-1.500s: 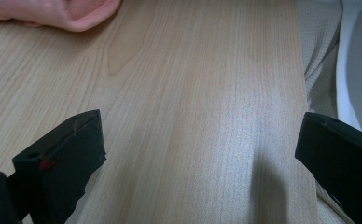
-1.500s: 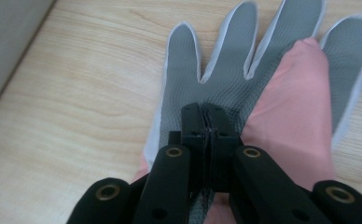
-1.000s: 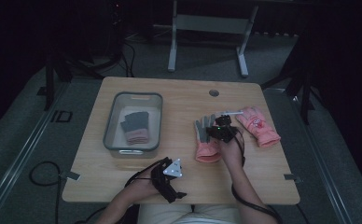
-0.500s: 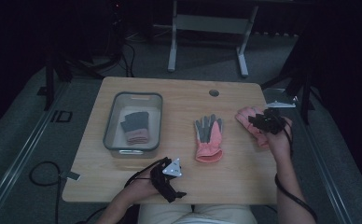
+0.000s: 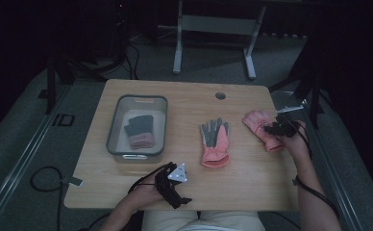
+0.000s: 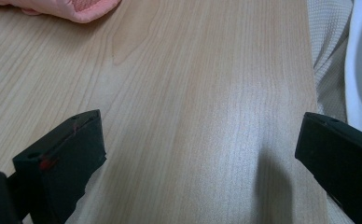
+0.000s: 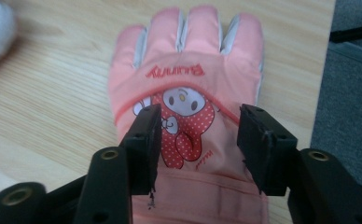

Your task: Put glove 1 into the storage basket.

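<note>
A clear bin (image 5: 115,125) on the wooden table (image 5: 184,98) holds a folded grey and pink glove (image 5: 139,131). Far right of the bin, the right gripper (image 7: 195,135) hangs over a pink bunny glove (image 7: 193,70). Its jaws have just been opening, either side of the bunny picture, not squeezing. The left gripper (image 6: 198,154) rests wide open on bare wood.

A light wooden table (image 5: 175,98) carries a clear bin (image 5: 115,126) at nine o'clock, a grey-palmed pink glove (image 5: 214,143) at centre and a pink cartoon-print glove (image 5: 257,124) at three o'clock. A round grommet hole (image 5: 220,95) sits at twelve.
</note>
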Action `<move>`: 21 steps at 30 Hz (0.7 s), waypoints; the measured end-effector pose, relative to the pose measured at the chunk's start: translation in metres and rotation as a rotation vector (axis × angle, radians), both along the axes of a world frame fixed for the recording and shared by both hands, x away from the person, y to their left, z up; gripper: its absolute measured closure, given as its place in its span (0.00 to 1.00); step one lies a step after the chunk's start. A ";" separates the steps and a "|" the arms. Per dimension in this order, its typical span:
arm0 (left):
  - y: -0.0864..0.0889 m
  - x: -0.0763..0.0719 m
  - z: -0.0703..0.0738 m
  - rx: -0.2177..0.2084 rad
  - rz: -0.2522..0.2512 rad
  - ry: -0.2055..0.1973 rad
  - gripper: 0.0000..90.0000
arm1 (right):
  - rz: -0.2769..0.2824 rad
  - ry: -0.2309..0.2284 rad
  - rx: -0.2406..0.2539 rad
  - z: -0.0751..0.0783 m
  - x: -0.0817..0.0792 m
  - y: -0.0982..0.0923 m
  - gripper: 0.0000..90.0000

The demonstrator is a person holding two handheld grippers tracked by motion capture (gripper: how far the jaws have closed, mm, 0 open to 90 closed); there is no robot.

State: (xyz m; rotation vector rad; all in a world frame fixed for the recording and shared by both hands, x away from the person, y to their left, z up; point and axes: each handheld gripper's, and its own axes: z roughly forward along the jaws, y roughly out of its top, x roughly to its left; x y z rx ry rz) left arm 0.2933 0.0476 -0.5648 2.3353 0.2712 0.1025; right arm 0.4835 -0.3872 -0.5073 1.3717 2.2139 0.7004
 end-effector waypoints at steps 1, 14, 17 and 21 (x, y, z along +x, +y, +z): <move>0.000 0.000 0.000 -0.002 0.001 0.001 0.01 | 0.000 0.003 0.007 -0.003 0.001 0.000 0.54; 0.001 0.001 -0.001 -0.010 0.000 0.003 0.01 | -0.004 0.011 0.077 -0.019 0.006 -0.002 0.73; 0.001 0.001 -0.002 -0.010 -0.001 0.000 0.01 | -0.019 0.017 0.077 -0.018 0.006 0.000 0.83; 0.001 0.001 -0.001 -0.009 -0.001 -0.001 0.01 | -0.063 0.027 0.099 -0.009 0.001 0.003 0.94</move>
